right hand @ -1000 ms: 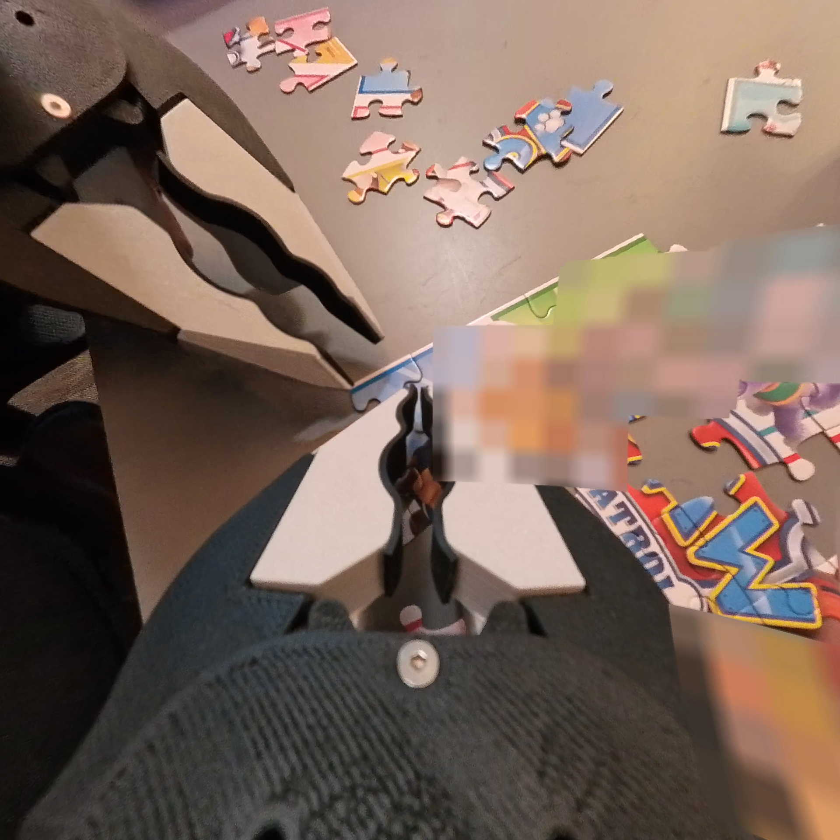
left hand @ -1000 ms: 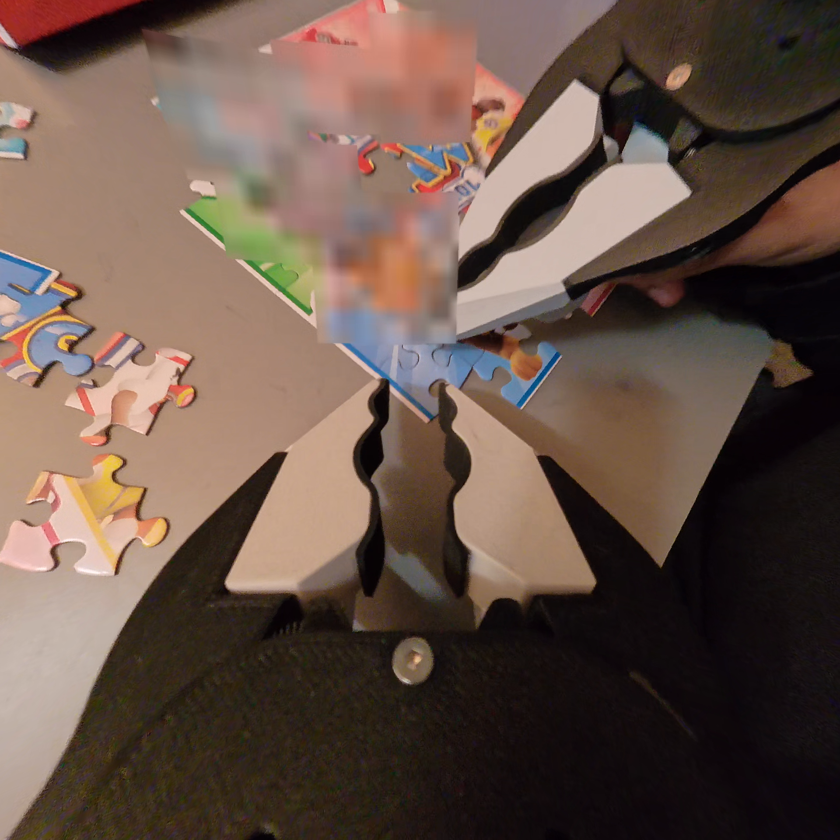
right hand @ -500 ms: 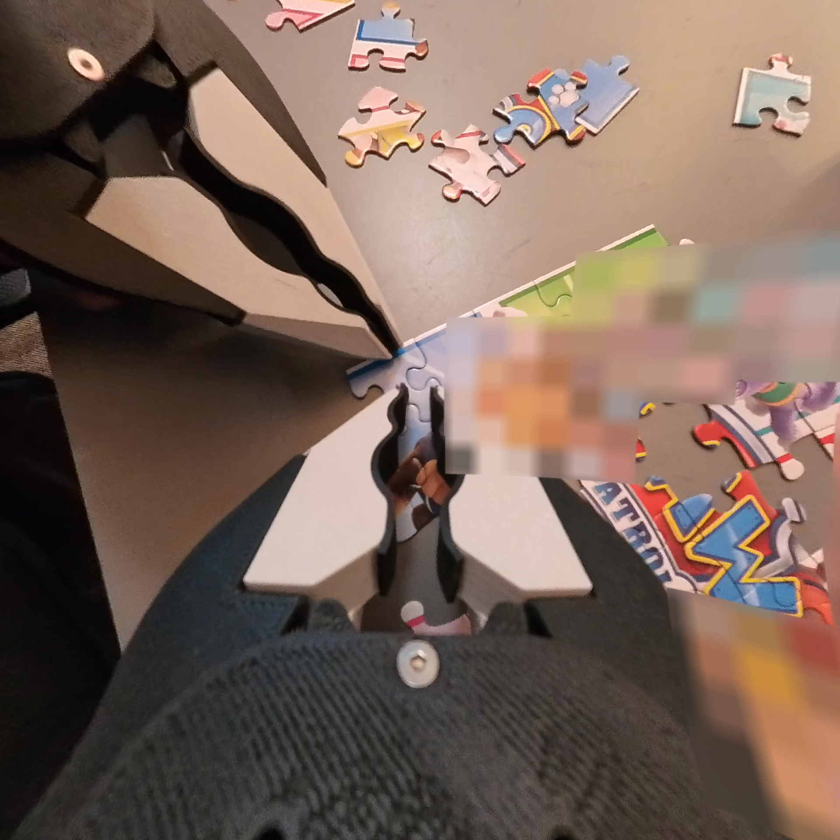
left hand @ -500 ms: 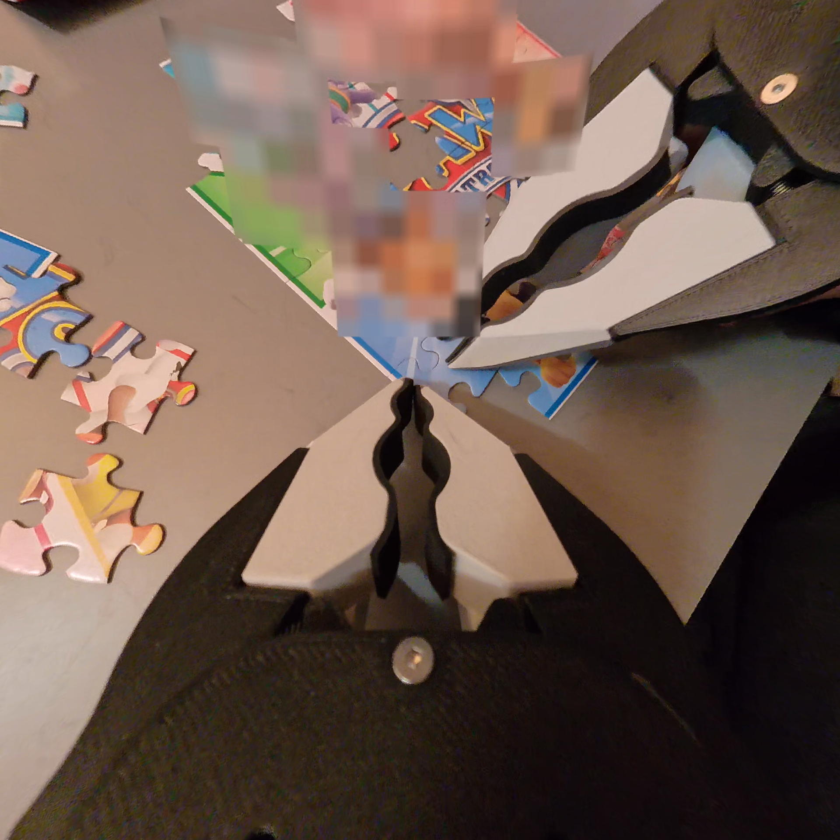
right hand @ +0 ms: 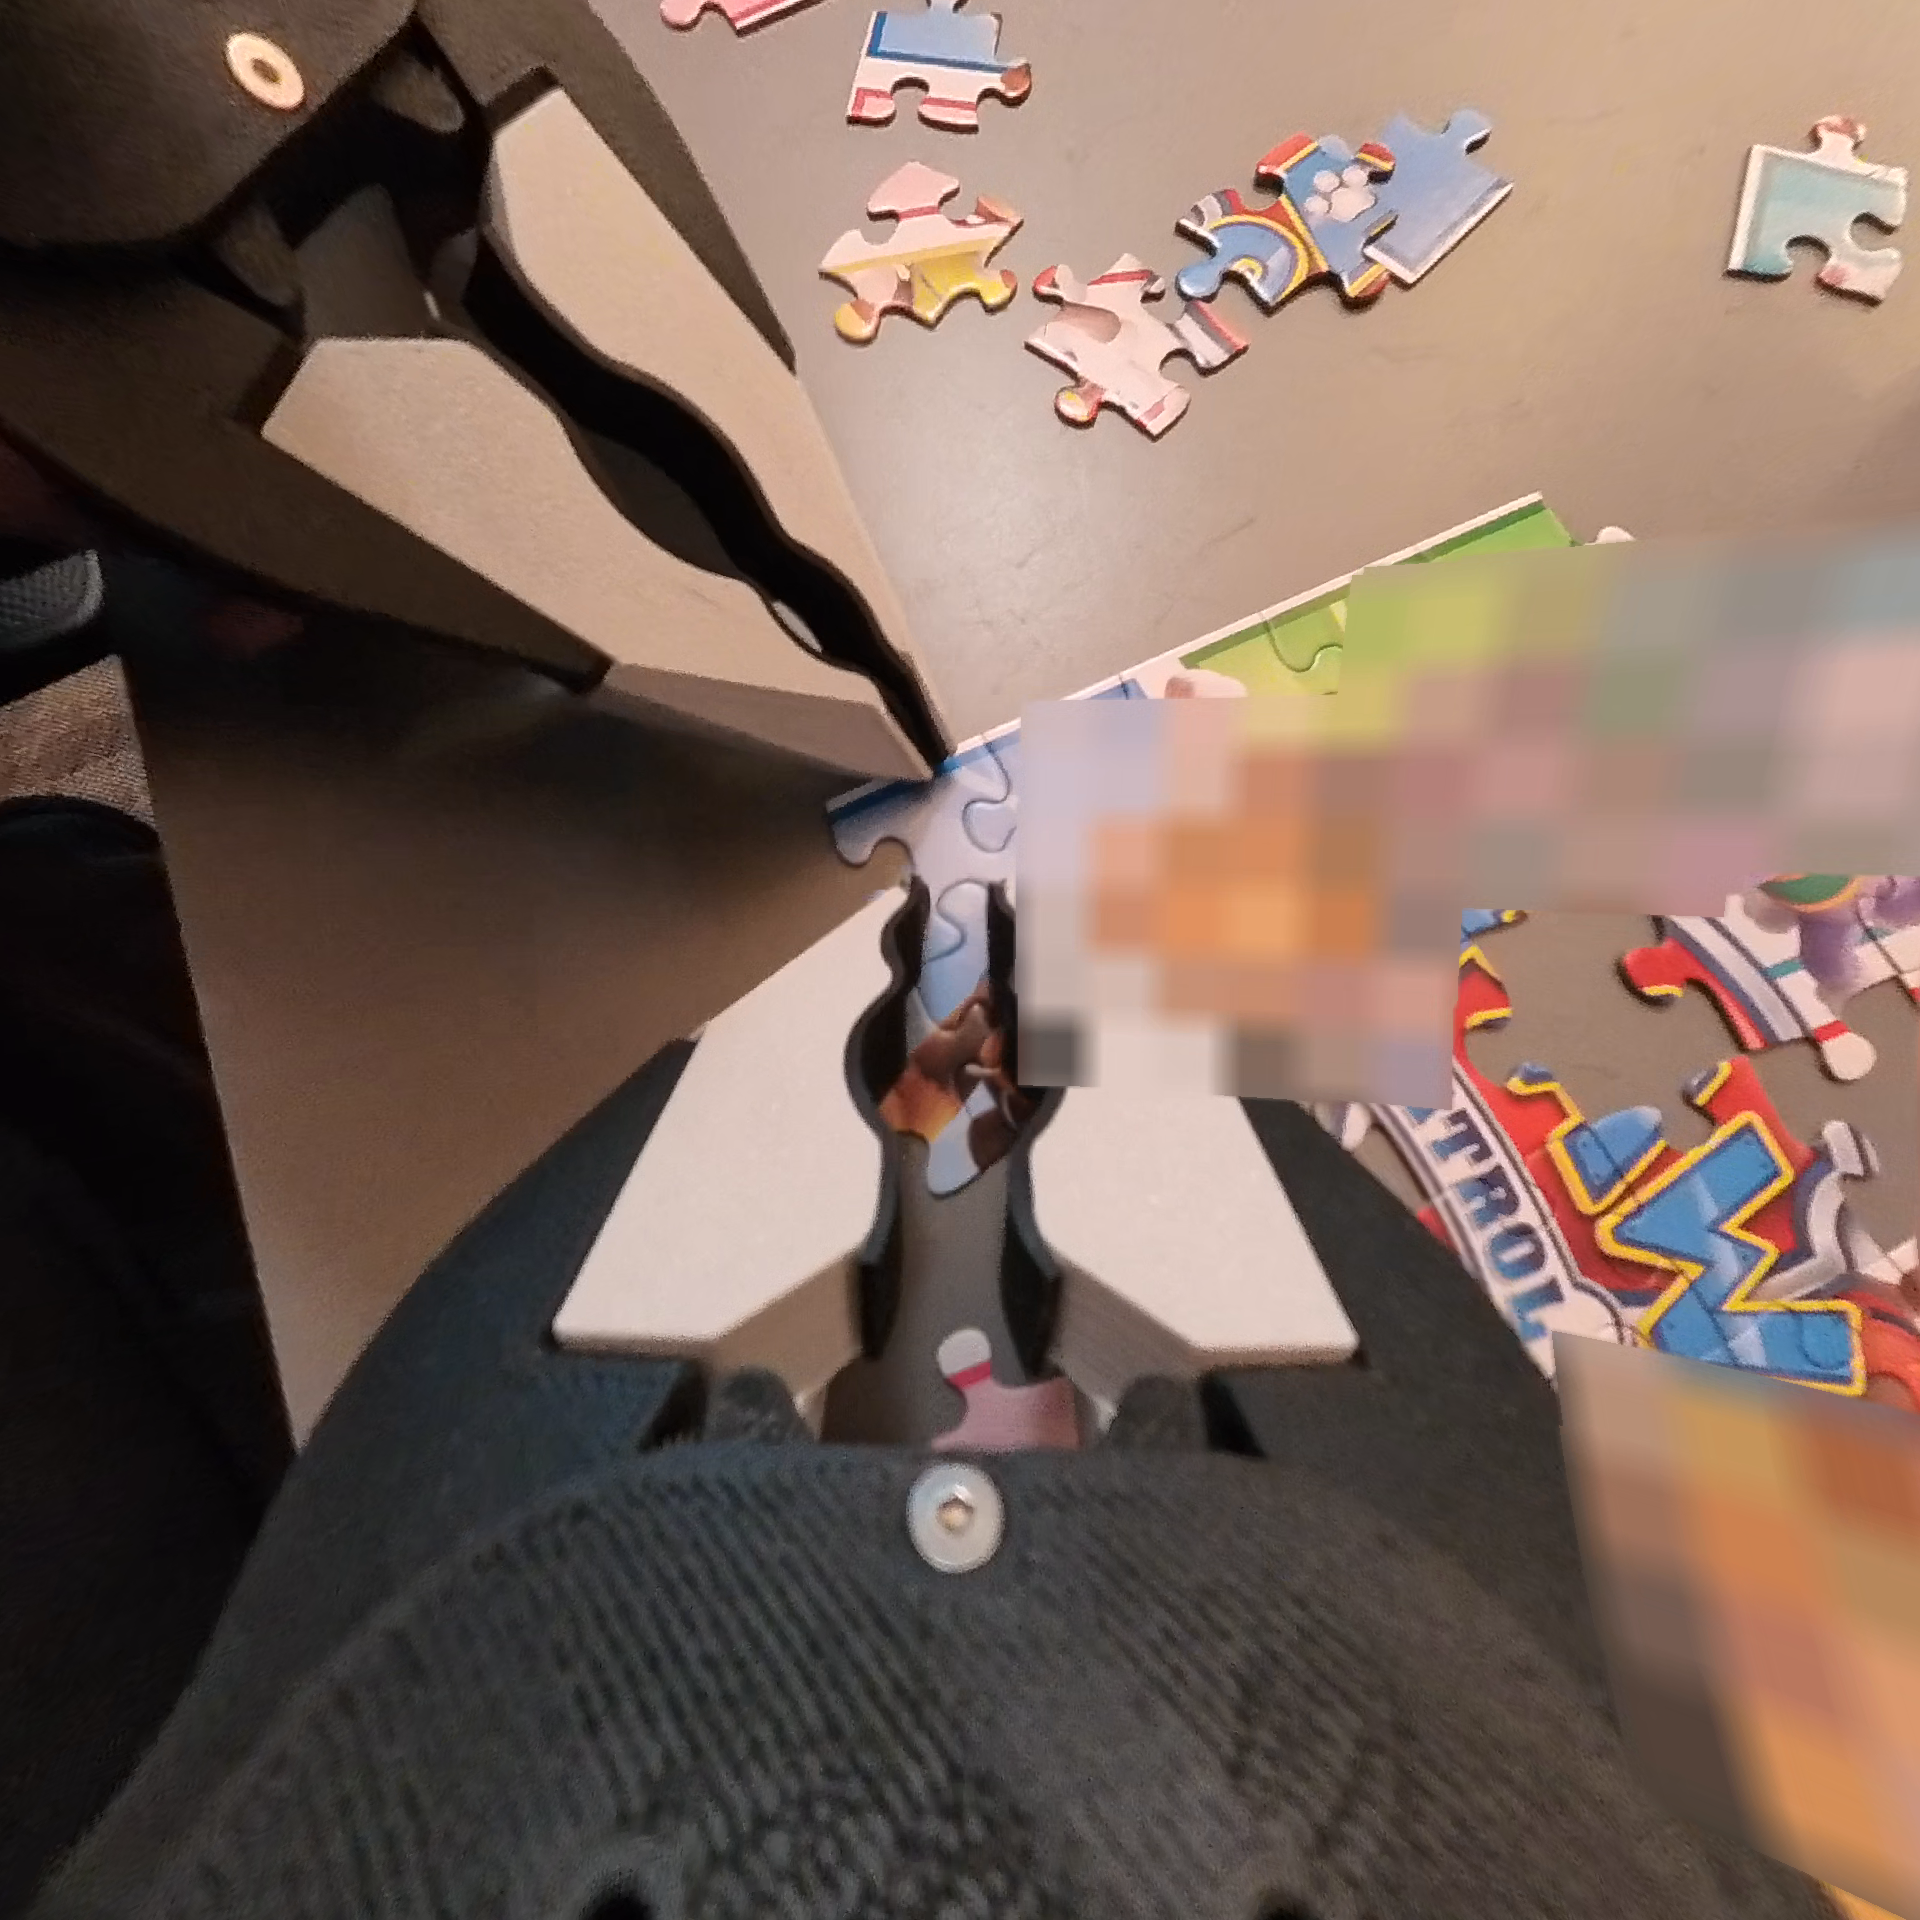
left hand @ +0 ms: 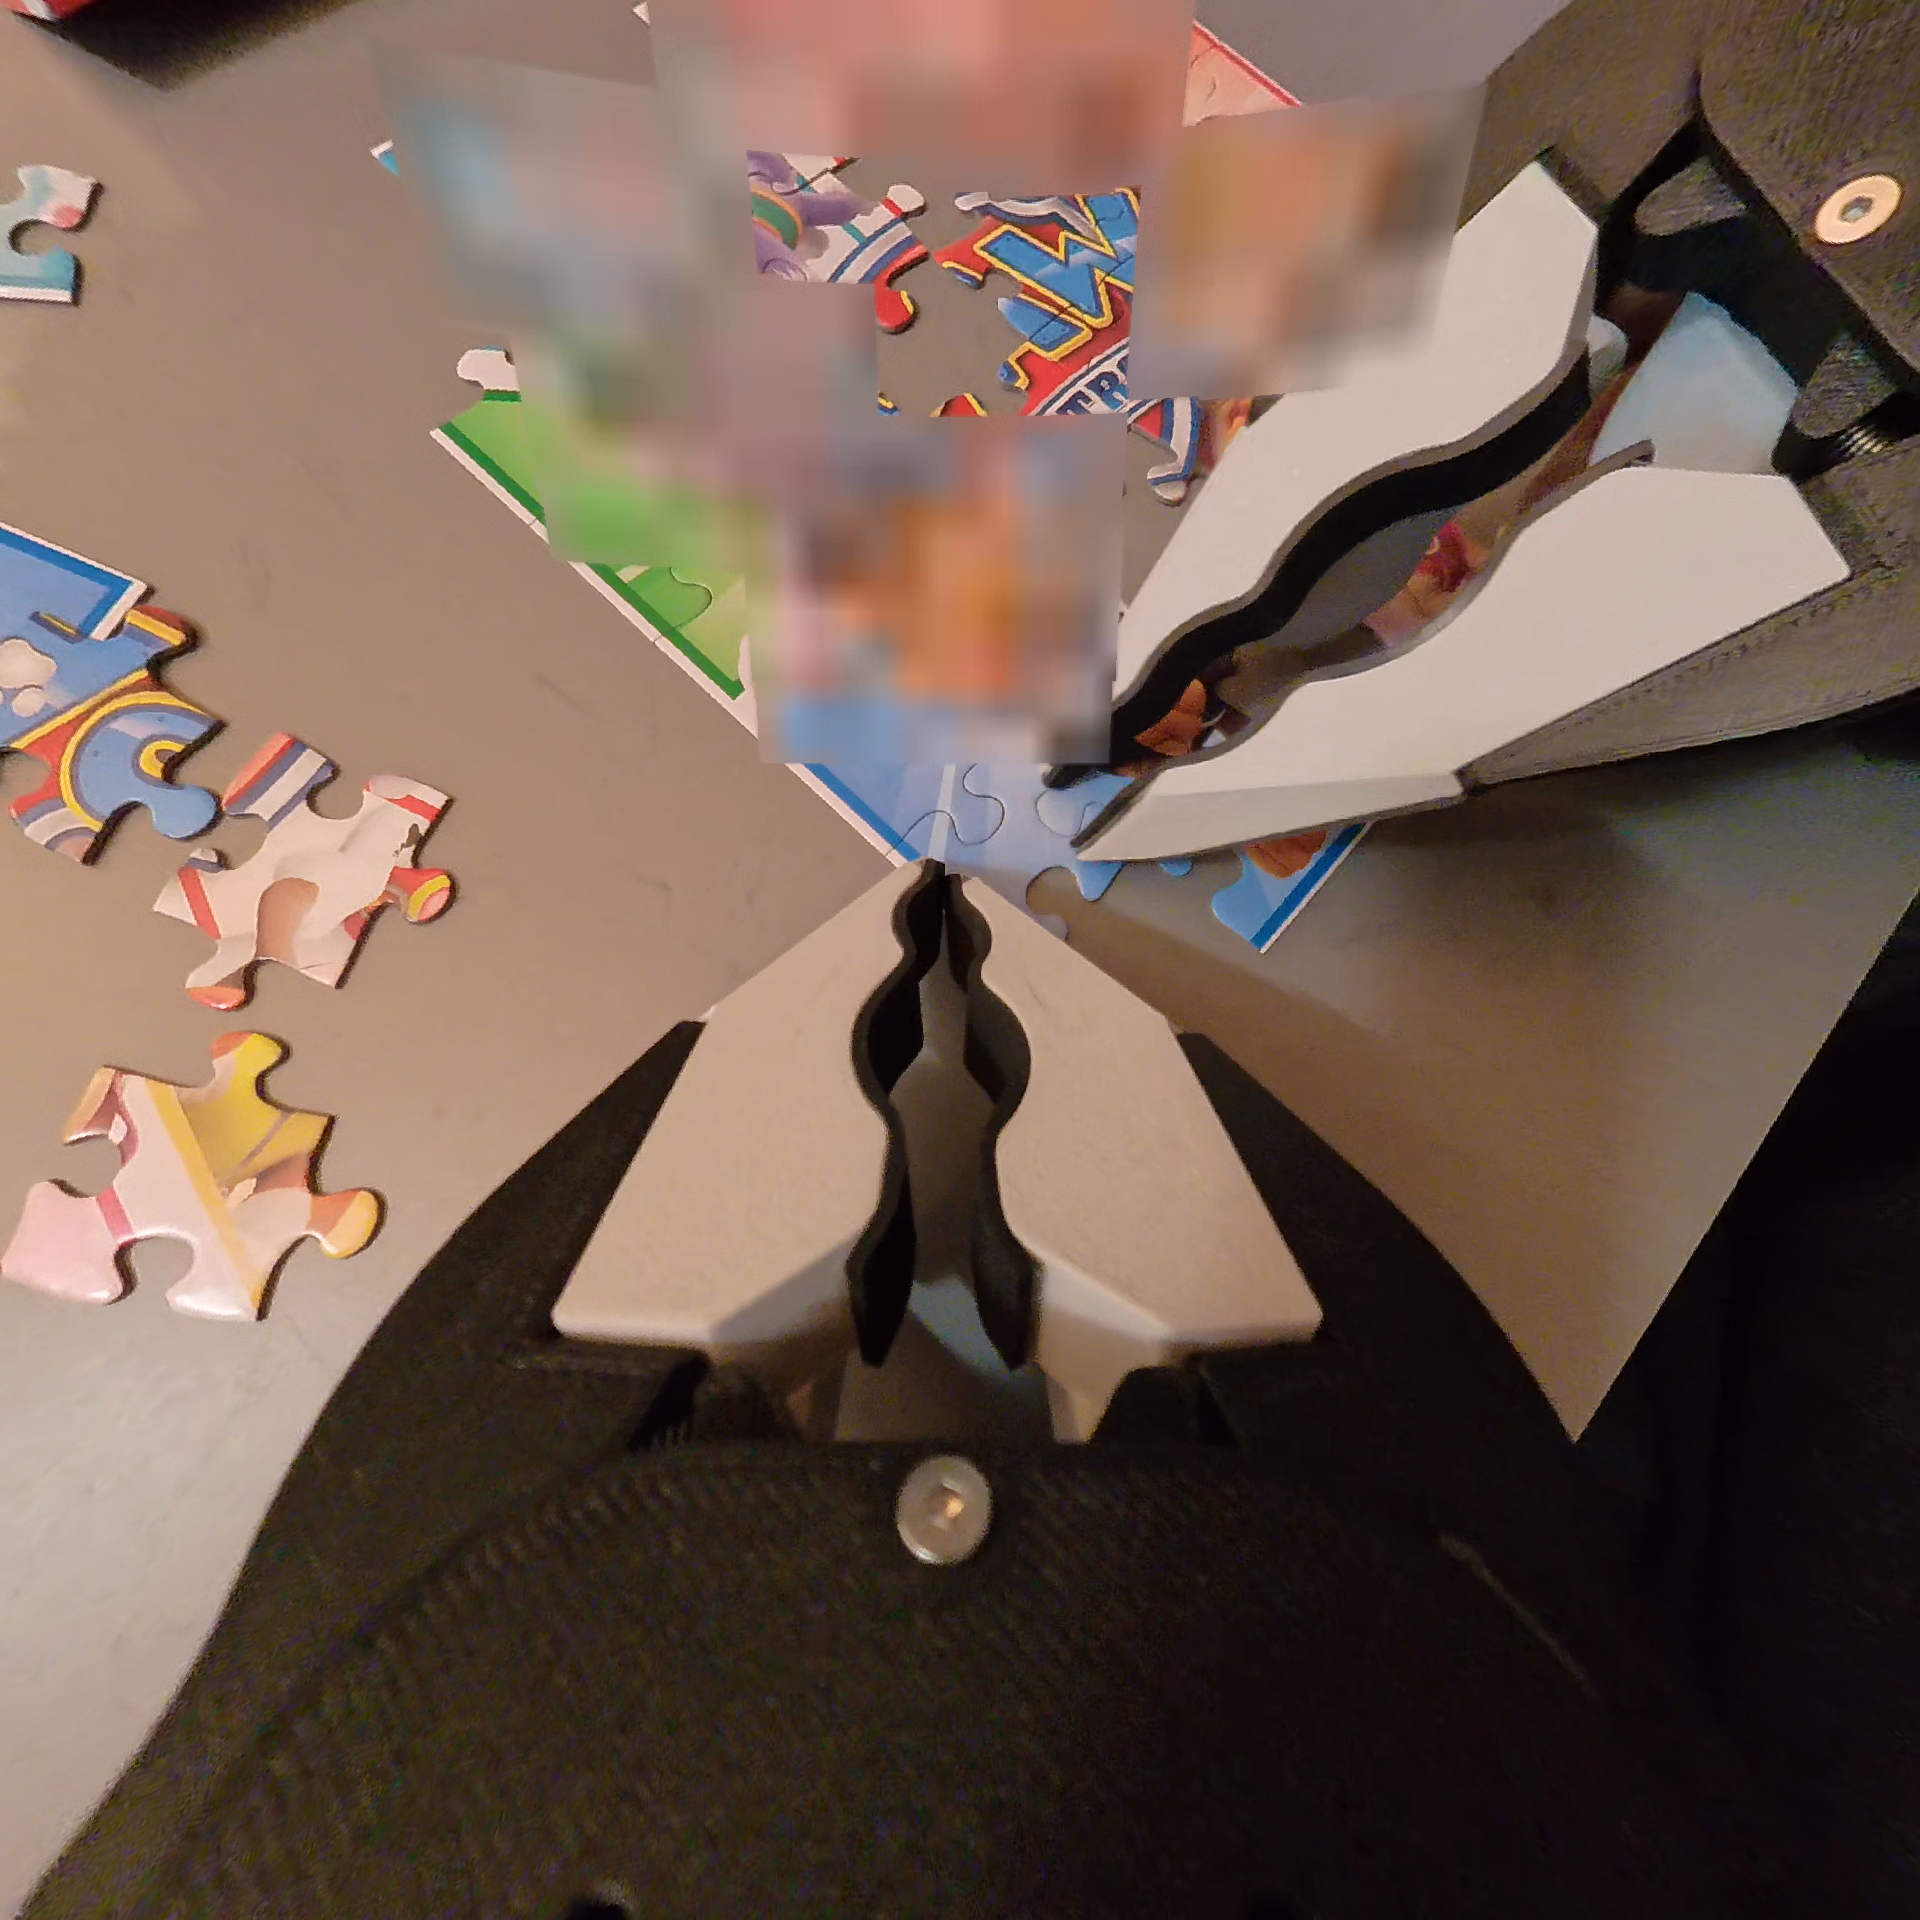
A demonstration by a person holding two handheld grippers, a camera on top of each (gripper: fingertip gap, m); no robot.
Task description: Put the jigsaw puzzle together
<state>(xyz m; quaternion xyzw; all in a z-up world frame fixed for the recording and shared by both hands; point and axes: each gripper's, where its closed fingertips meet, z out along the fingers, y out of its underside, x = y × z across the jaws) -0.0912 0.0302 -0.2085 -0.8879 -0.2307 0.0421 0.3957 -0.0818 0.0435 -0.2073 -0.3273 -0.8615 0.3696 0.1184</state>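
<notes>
A partly assembled colourful jigsaw [left hand: 977, 821] lies on the grey table [left hand: 540, 727]. My left gripper [left hand: 940, 883] is shut with nothing between its pads, and its tips rest at the jigsaw's blue near corner. It also shows in the right wrist view [right hand: 925, 743], tips on that corner. My right gripper [right hand: 961, 899] is open, its fingers straddling a blue and brown piece [right hand: 961, 1081] that lies flat in the jigsaw [right hand: 987, 800]. In the left wrist view the right gripper [left hand: 1086, 810] comes in from the right with its tips low over the jigsaw's edge.
Several loose pieces lie on the table left of the jigsaw: a white and red one [left hand: 301, 873], a yellow and pink one [left hand: 197, 1184], a blue joined pair [left hand: 94, 727]. They also show in the right wrist view [right hand: 1132, 343]. The table's edge [left hand: 1662, 1247] runs close on the right. Less than 4 cm separates the two grippers' tips.
My right gripper's jaws have widened over the brown and blue piece, which now lies in the jigsaw. My left gripper's jaws have closed on air and moved up to the jigsaw's corner.
</notes>
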